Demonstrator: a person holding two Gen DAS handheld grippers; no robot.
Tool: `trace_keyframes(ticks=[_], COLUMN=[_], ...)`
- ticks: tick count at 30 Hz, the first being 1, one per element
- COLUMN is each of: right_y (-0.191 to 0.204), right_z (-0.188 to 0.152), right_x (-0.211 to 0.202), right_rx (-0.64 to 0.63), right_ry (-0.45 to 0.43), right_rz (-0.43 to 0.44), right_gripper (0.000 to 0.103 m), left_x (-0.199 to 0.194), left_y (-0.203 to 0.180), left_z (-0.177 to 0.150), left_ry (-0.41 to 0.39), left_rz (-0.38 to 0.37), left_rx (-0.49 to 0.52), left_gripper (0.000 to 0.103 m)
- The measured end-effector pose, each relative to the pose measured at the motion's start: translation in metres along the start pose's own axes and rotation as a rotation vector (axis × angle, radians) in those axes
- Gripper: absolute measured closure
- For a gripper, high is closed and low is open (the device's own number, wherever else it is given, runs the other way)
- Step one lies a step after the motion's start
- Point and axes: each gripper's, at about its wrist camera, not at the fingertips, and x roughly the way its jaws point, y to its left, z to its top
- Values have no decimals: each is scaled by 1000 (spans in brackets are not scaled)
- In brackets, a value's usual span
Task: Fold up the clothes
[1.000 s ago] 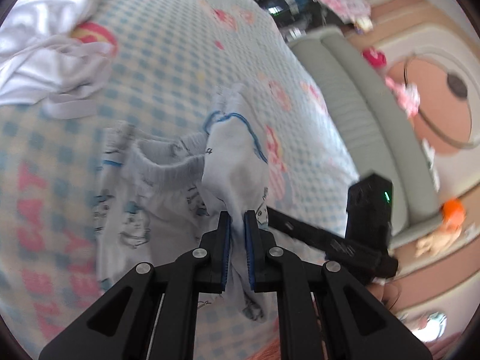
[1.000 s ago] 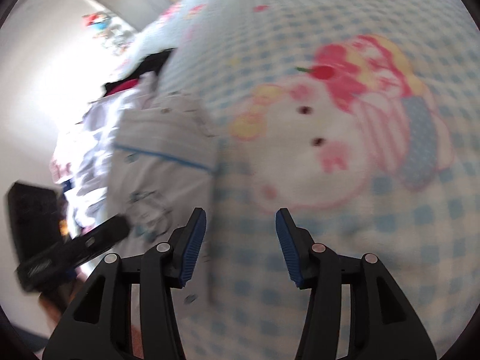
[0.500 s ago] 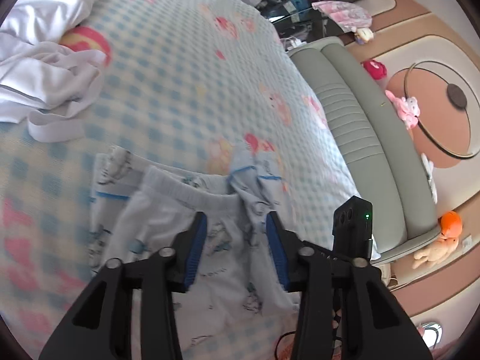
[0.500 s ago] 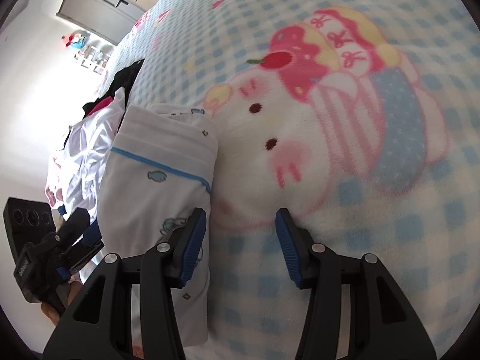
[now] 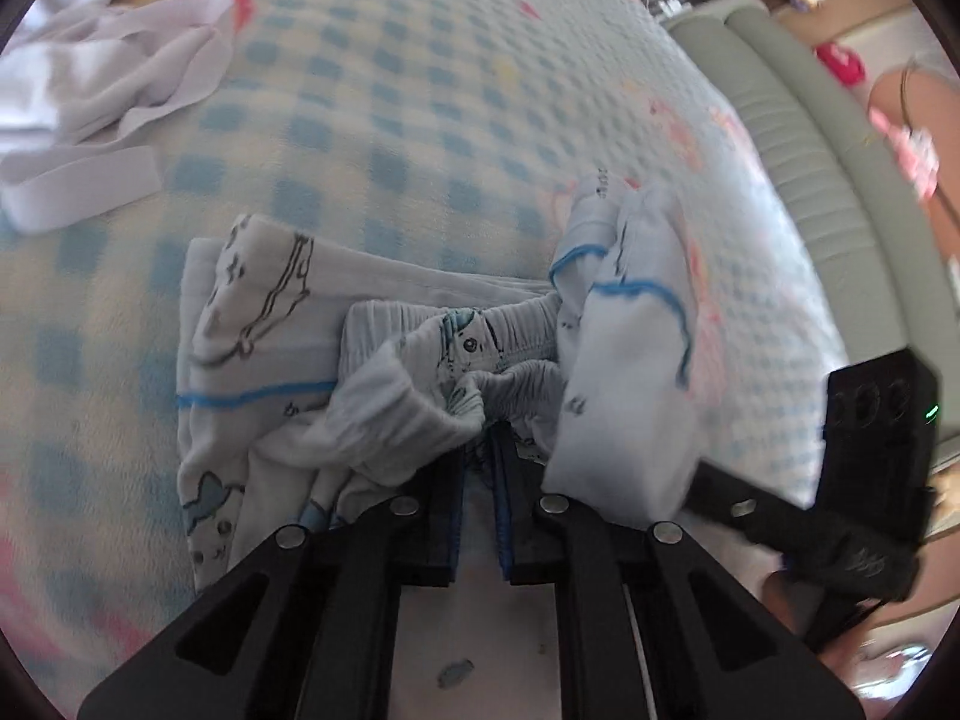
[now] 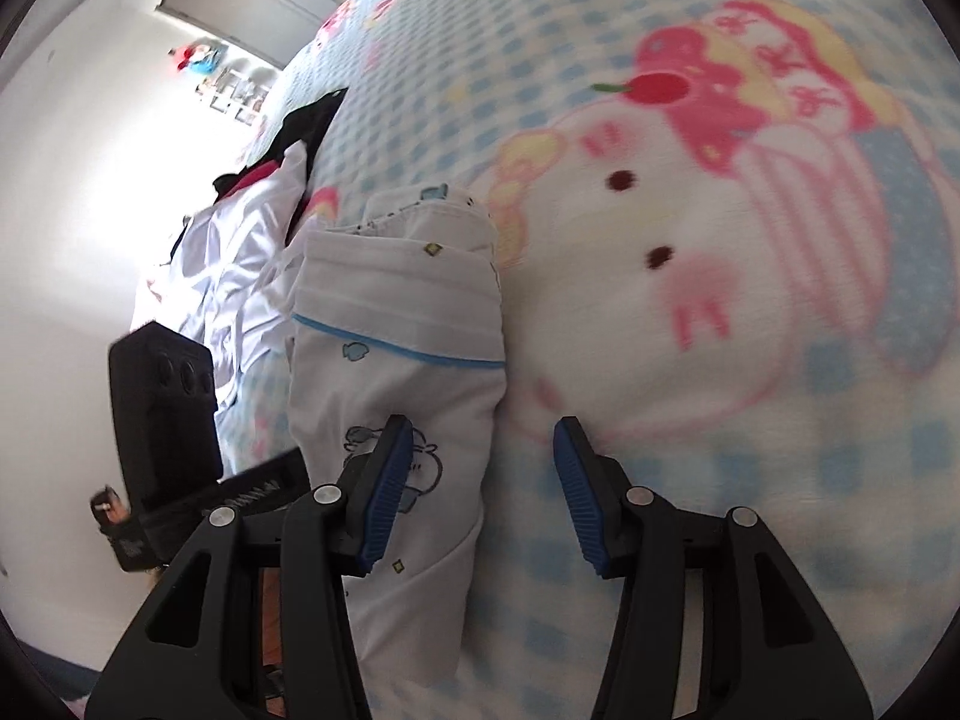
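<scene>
Pyjamas (image 5: 384,396) bunched — waistband pinched.

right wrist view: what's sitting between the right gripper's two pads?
Right wrist view: between the open right gripper pads lie the right edge of the printed pyjama garment and bare checked blanket; neither pad presses anything.

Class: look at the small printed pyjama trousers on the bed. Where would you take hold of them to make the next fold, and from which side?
Grip the gathered elastic waistband. It stands up in a bunched ridge, so fingers can close across it. Come from the near bed edge, pointing down and away, as the left gripper does, with fabric between its nearly closed fingers. The flat leg lies tight on the blanket, offering little to pinch.
</scene>
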Motion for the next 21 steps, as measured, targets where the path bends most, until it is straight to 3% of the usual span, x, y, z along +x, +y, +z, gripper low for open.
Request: trace_keyframes(ticks=[1, 3, 5, 8, 10, 16, 21], right_y=[1, 0, -1, -4, -2, 5, -4], right_z=[-1, -3, -3, -4, -4, -3, -5], right_x=[0, -1, -2, -3, -2, 4, -2], right_rx=[-4, -1, 5, 16, 16, 21, 55], right_ry=[3, 8, 9, 11, 10, 6, 4], right_rz=[4, 5, 6, 13, 10, -13, 32], right_gripper=[52, 52, 52, 52, 52, 53, 53], left_x=[-8, -24, -36, -45, -40, -27, -40], left_y=[6, 18, 25, 27, 21, 12, 17], left_z=[-2, -5, -10, -13, -13, -26, -43], left_ry=[-11, -33, -49, -59, -42, 9, -22], left_rz=[-42, -127, -218, -314, -321, -244, -334], left_rx=[-27, -80, -107, -106, -88, -61, -77], left_gripper=[88, 66, 56, 53, 50, 47, 45])
